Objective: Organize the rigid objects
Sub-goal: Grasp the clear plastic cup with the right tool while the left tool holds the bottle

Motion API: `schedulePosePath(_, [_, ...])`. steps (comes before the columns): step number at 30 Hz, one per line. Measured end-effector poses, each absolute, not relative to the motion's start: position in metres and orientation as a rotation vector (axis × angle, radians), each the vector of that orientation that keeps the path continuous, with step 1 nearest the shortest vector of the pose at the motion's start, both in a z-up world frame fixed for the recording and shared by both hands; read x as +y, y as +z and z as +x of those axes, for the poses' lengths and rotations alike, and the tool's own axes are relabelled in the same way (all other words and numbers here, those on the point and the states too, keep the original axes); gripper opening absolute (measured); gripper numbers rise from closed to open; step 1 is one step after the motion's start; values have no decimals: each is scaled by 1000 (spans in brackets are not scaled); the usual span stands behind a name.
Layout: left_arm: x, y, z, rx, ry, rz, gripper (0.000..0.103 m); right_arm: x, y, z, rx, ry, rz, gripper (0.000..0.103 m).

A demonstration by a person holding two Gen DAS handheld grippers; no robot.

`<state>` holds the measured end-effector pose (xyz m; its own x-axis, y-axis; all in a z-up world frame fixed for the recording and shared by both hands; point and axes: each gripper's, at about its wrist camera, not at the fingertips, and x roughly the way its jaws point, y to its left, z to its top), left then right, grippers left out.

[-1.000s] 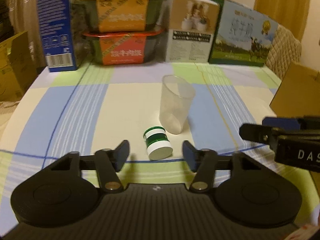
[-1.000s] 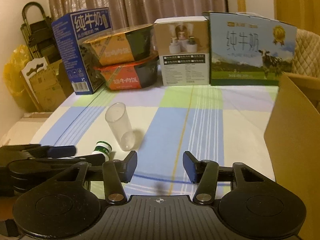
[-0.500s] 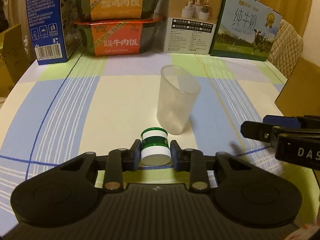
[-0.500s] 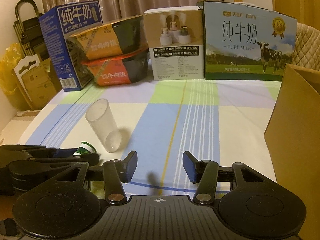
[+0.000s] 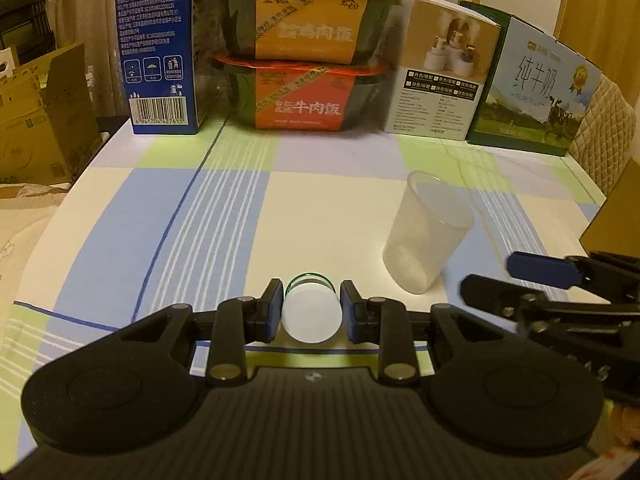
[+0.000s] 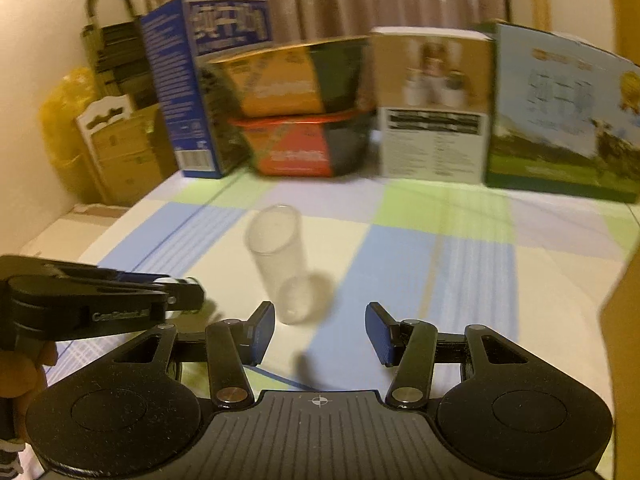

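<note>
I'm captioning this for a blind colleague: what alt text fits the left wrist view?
The left tongs are shut on a small white-and-green plastic bottle, above a checked tablecloth. A frosted clear plastic cup stands upright to the right, with food bowls and cartons behind.

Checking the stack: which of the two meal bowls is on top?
The orange-banded bowl sits on top; the red-banded bowl rests on the table beneath it.

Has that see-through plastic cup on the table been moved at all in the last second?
Cannot tell. The clear cup stands upright on the same blue stripe of the tablecloth; its shift rightward in the left wrist view seems to come from the camera moving.
</note>
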<state>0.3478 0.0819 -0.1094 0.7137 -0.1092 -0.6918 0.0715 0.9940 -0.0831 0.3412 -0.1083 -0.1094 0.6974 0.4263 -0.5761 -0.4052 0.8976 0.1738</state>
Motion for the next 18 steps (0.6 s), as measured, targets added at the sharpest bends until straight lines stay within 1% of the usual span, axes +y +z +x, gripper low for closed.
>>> schedulePosePath(4, [87, -108, 348, 766, -99, -69, 26, -94, -115, 345, 623, 490, -1, 48])
schedulePosePath(9, [97, -108, 347, 760, -79, -108, 26, -86, -123, 353, 598, 501, -25, 43])
schedulePosePath(18, [100, -108, 347, 754, -68, -134, 26, -81, -125, 365, 558, 506, -16, 38])
